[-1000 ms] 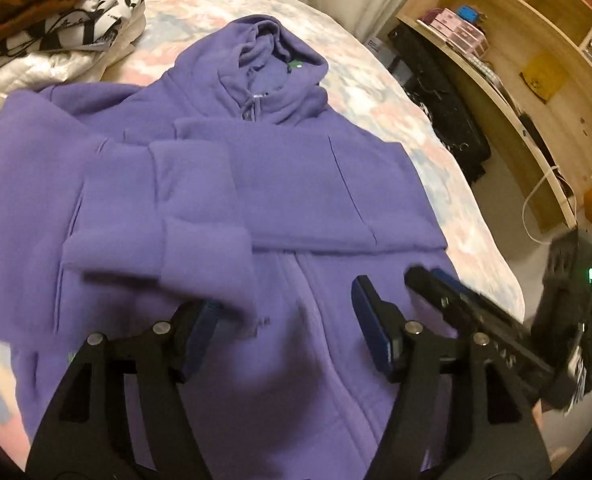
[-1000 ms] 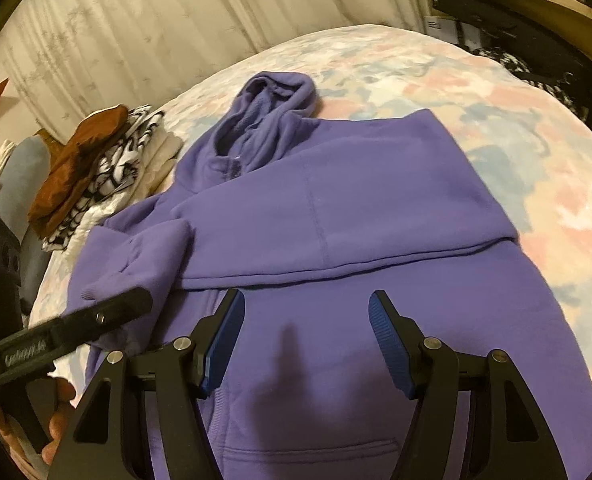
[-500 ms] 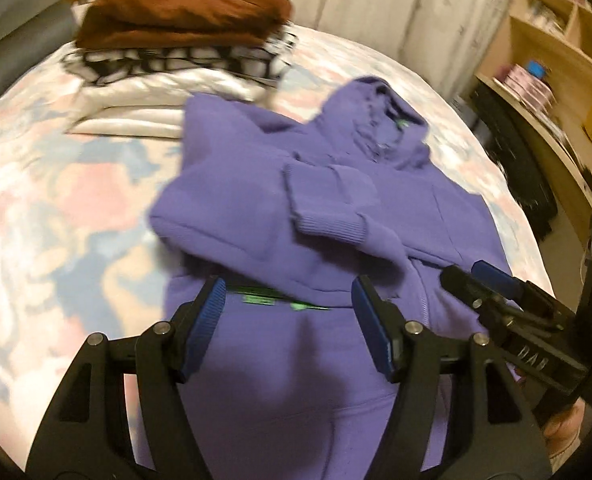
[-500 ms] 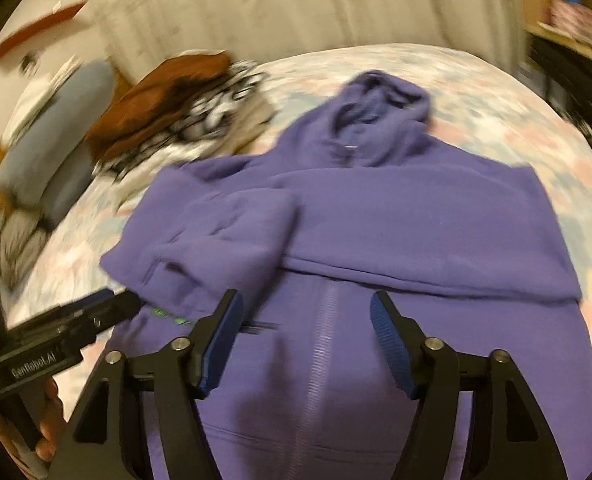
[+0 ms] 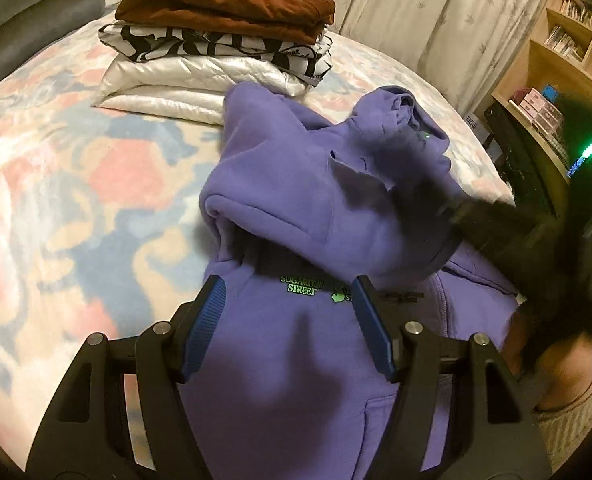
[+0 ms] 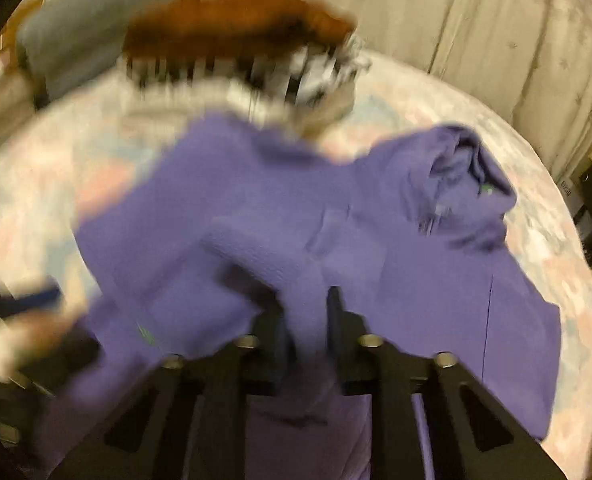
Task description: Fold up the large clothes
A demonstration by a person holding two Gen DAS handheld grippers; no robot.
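A purple zip hoodie (image 5: 316, 208) lies front up on the bed, its sleeves folded across the chest and its hood (image 5: 400, 116) toward the curtain. My left gripper (image 5: 285, 286) hovers open over the green chest print, nothing between its blue pads. My right gripper (image 6: 306, 304) is shut on a fold of the hoodie's sleeve (image 6: 255, 248), purple cloth pinched between its fingers. In the left wrist view that right gripper (image 5: 476, 216) is a dark blur over the folded sleeve at the right. The right wrist view is motion-blurred; the left gripper (image 6: 35, 300) shows at its left edge.
A stack of folded clothes (image 5: 223, 40), brown on top, stands on the flowered bedspread (image 5: 75, 160) behind the hoodie. A wooden shelf unit (image 5: 556, 72) runs along the right of the bed, a curtain (image 5: 416, 8) behind. A person's hand (image 5: 556, 380) holds the right gripper.
The right gripper's jaws have gone from wide apart to shut on the sleeve fabric. Both views swung left across the hoodie; the right gripper now reaches onto the folded sleeve.
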